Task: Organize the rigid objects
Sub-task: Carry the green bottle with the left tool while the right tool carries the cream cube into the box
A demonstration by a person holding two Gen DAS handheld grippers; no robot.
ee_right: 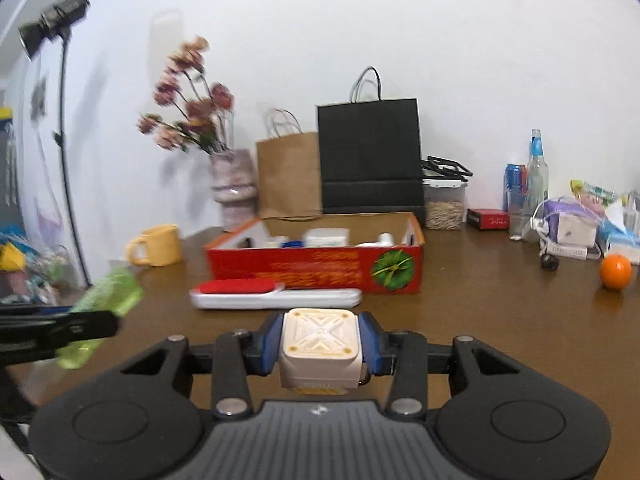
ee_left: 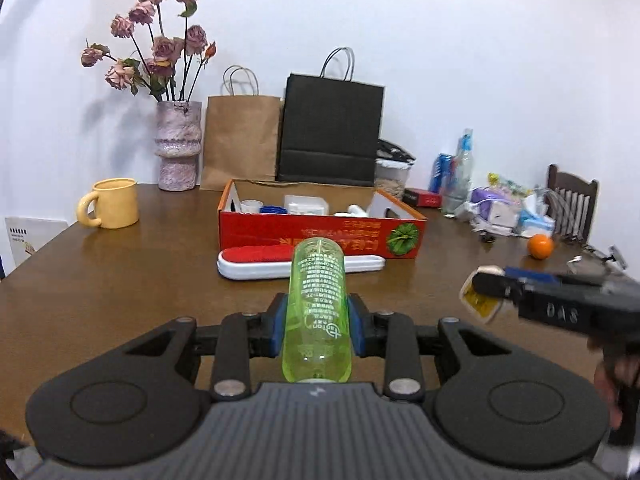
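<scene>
— While both grippers are raised above the table (ee_left: 120,280), what is held nearest the cameras?

— A translucent green bottle (ee_left: 318,312) is clamped between the blue pads of the left gripper (ee_left: 318,320), lying lengthwise along the fingers with its far end pointed at the box. The jaws are drawn in narrow against its sides. A white, cube-shaped object (ee_right: 320,344) with a raised cross pattern on top is gripped by the right gripper (ee_right: 320,346), a pad pressed on each flank.

— Can each gripper be seen from the other camera?

— Yes. From the left wrist view the cube is seen at the right edge with a yellow face showing; from the right wrist view the green bottle is seen blurred at the left edge.

— What is found just beyond them?

— A white tray with a red pad (ee_right: 276,294) is laid on the brown table, directly in front of a red cardboard box (ee_right: 316,268). Small white and blue items are kept inside the open box.

— And further back?

— A yellow mug (ee_left: 112,202) is stood to the left, an orange (ee_right: 615,272) to the right near a heap of packets. Against the wall a vase of pink roses (ee_left: 178,148), a brown paper bag (ee_left: 240,140) and a black paper bag (ee_left: 330,128) are lined up.
</scene>
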